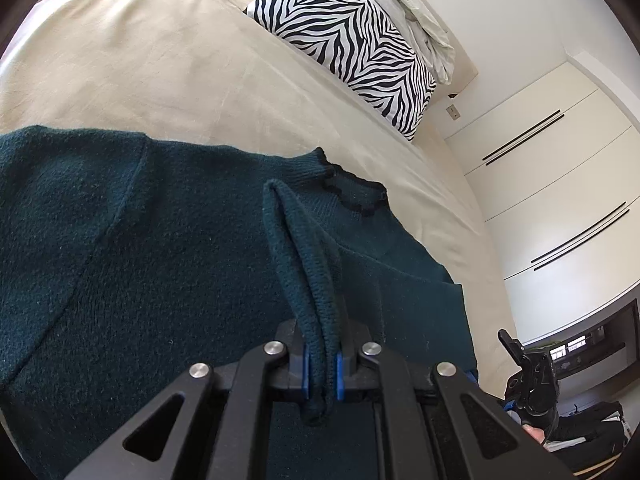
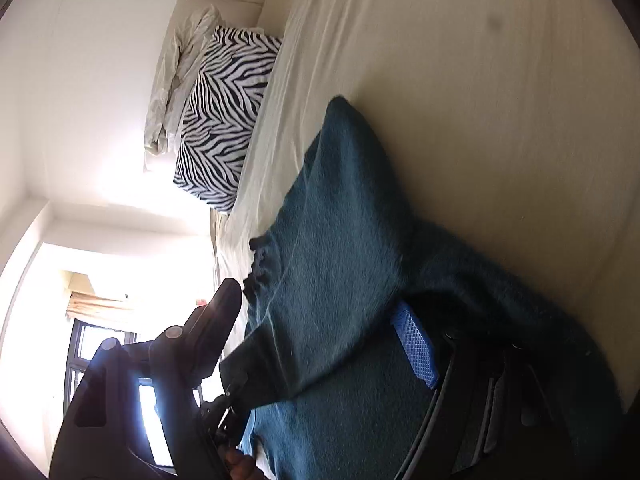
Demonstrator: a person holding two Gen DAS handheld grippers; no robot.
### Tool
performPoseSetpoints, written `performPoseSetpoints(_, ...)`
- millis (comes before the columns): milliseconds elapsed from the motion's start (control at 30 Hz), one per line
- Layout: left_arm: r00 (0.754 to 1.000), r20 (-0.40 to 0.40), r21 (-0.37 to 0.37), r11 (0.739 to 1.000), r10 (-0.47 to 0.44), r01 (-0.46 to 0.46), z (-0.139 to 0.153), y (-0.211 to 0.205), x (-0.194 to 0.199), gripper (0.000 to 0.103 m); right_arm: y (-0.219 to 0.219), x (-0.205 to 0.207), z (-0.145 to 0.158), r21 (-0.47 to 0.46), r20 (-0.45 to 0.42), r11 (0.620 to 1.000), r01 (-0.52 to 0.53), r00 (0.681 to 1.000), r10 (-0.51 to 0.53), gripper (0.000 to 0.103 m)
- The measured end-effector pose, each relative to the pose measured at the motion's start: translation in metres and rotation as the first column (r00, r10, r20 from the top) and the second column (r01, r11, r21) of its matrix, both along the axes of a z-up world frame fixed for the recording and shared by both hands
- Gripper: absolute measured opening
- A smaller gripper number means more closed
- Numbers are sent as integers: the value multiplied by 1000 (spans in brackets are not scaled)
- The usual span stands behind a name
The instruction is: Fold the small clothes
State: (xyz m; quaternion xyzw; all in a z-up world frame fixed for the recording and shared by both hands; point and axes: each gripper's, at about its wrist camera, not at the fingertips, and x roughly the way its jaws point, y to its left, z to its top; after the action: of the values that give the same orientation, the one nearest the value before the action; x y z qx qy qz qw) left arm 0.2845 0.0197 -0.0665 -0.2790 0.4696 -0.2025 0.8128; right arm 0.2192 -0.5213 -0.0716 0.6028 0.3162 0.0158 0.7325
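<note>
A dark teal knit sweater (image 1: pixel 140 240) lies spread on the beige bed (image 1: pixel 180 60), its black-edged collar (image 1: pixel 352 188) toward the pillow. My left gripper (image 1: pixel 322 372) is shut on a ribbed cuff (image 1: pixel 304 248) of the sweater, which rises doubled from between the blue pads. In the left wrist view my right gripper (image 1: pixel 520 360) shows at the lower right, off the sweater's edge. In the rolled right wrist view that right gripper (image 2: pixel 316 304) stands open, sweater (image 2: pixel 340 220) fabric lying between its black finger and its blue pad (image 2: pixel 412 344), neither pressing on it.
A zebra-print pillow (image 1: pixel 352 40) and crumpled white bedding (image 1: pixel 420 12) sit at the head of the bed (image 2: pixel 480 80). White wardrobe doors (image 1: pixel 560 184) stand past the bed's right side. A bright window (image 2: pixel 100 340) shows behind the right gripper. Bare sheet stretches beyond the sweater.
</note>
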Motion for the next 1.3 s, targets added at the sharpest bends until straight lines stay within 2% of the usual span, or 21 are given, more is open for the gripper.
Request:
performPoseSetpoints(133,1000,-16,-8,1000,16,-16,-8,6,0,9,-23,-9,-9,50,33,996,79,996,-81,70)
performPoseSetpoints(233,999,-35,-16,1000,25,-26,-17,10,-5,9,-30,-13,-16,72,39,993,93,995,-96,59)
performPoseSetpoints(433,997,-62,-33,999,39,-41,-29,19,-5,9,-35,-16,-24,81,57,992,99,993,-104,58)
performPoseSetpoints(567,998,-48,-18,999,29,-30,-31,19,-2,10,-27,-29,-20,54,40,997,62,997,-64,58)
performPoseSetpoints(667,999,-42,-14,1000,26,-26,-32,19,-2,11,-15,-40,-6,22,-17,1000,3,1000,-2,60)
performPoseSetpoints(733,999,-37,-10,1000,22,-23,-33,18,-2,11,-13,-44,11,-9,-3,1000,-17,1000,17,62)
performPoseSetpoints(833,999,-33,-20,1000,21,-22,-35,20,-2,12,-19,-28,38,-69,45,997,-39,998,42,62)
performPoseSetpoints(967,1000,-16,-45,999,18,-19,-39,23,-4,12,-29,24,45,-80,72,992,-101,992,107,64)
performPoseSetpoints(1033,1000,-1,-52,999,16,-16,-41,24,-6,13,-32,57,35,-41,88,985,-166,982,169,64)
performPoseSetpoints(1167,1000,11,-64,998,10,-9,-44,26,-5,13,-36,105,2,-47,-13,972,-229,973,228,66)
performPoseSetpoints(1200,1000,8,-72,997,9,-9,-45,27,-5,13,-37,111,-9,-26,-52,970,-243,969,242,64)
performPoseSetpoints(1300,1000,5,-87,996,7,-6,-47,29,-4,13,-39,103,-12,-7,-22,967,-254,967,254,64)
